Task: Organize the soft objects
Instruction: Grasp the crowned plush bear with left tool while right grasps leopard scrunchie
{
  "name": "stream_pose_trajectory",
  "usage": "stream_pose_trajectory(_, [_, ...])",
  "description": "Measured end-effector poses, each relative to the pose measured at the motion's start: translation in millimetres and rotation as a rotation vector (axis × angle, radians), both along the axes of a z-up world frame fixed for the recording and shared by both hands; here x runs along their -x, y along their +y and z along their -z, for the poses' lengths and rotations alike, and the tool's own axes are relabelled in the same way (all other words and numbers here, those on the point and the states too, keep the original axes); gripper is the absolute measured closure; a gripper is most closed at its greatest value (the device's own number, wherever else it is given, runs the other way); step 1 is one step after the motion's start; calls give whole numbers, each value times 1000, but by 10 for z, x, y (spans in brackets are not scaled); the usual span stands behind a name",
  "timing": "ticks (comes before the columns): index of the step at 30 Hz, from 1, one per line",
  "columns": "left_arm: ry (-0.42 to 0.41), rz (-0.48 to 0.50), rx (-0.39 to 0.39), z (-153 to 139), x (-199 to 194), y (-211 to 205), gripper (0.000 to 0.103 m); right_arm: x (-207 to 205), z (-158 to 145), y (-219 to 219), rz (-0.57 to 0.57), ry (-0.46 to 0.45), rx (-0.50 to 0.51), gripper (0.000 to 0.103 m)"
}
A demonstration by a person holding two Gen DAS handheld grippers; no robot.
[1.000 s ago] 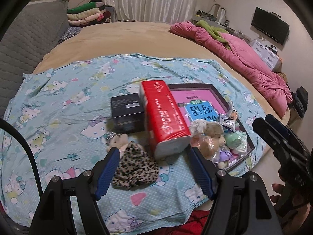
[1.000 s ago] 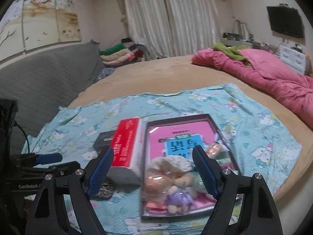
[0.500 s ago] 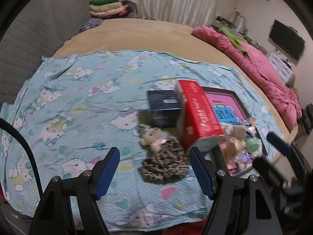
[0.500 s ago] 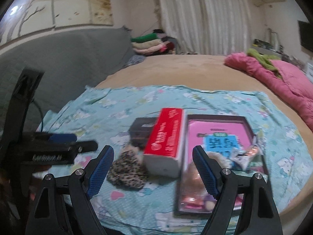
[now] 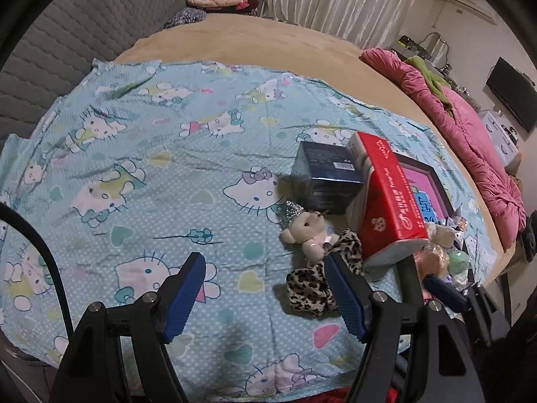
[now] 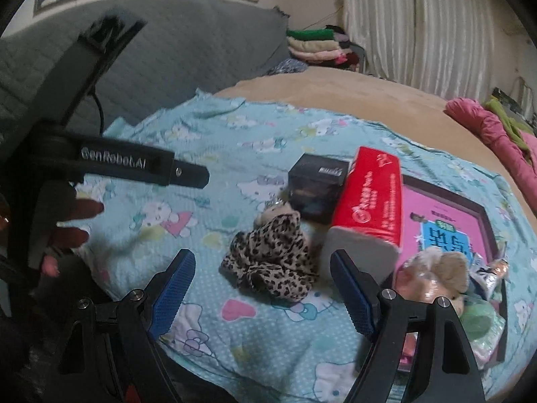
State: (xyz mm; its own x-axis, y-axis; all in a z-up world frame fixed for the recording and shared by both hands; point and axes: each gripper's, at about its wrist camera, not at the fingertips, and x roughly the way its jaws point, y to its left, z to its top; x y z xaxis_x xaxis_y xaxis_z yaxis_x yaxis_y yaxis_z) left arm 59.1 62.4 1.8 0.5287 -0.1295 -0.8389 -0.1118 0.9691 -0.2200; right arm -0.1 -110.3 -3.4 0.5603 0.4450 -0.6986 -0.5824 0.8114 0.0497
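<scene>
My left gripper (image 5: 265, 290) has its jaws spread wide, and nothing is between the blue pads (image 5: 183, 297). My right gripper (image 6: 263, 288) is spread wide too, holding nothing. Both hang above the blue kitty blanket (image 5: 141, 174) on the bed.

The soft things sit in a little bunch. The leopard-spot cloth (image 6: 270, 262) is a crumpled tan heap with black spots. From my right camera it lies at about 12 o'clock from my jaws, right in the middle. From my left camera it (image 5: 319, 280) is at 3 o'clock, half behind my right-side pad. A small cream teddy (image 5: 307, 231) lies touching the top of it, with a shiny silver bit near its head. In the right view the teddy (image 6: 273, 211) is mostly hidden behind the spotty cloth.

Just beside them, at 2 o'clock, a red tissue pack (image 6: 371, 208) leans tilted, its top end resting against a dark box (image 6: 317, 191). Past it is a dark tray (image 6: 483, 211) with a pink book (image 6: 433, 221) in it. More soft toys in clear wrap (image 6: 436, 278) sit at the near end of the tray. They are blurry, and my right finger covers part of them, so I cannot tell how many there are.

My left gripper body (image 6: 134, 168) shows at 9 o'clock in the right view, a bit blurry.
</scene>
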Motion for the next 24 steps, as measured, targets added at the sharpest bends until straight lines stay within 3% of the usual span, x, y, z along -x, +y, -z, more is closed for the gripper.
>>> stream_pose_trajectory(10, [114, 56, 81, 428, -518, -102, 30, -212, 639, 300, -9, 18, 131, 19])
stream_pose_trajectory(13, [155, 63, 154, 562, -660, -113, 30, -240, 756, 367, 1, -22, 184, 19])
stream_pose_trajectory(18, [194, 67, 181, 717, -804, -162, 30, -305, 887, 432, 27, -69, 233, 20])
stream_pose_trajectory(19, [202, 69, 180, 742, -828, -172, 30, -317, 902, 441, 19, -71, 227, 22])
stream_pose_trajectory(23, [220, 82, 179, 817, -899, -222, 30, -387, 976, 474, -4, -50, 239, 55])
stream_pose_trajectory(24, [225, 84, 181, 828, -912, -232, 30, -405, 991, 464, -10, -32, 231, 58])
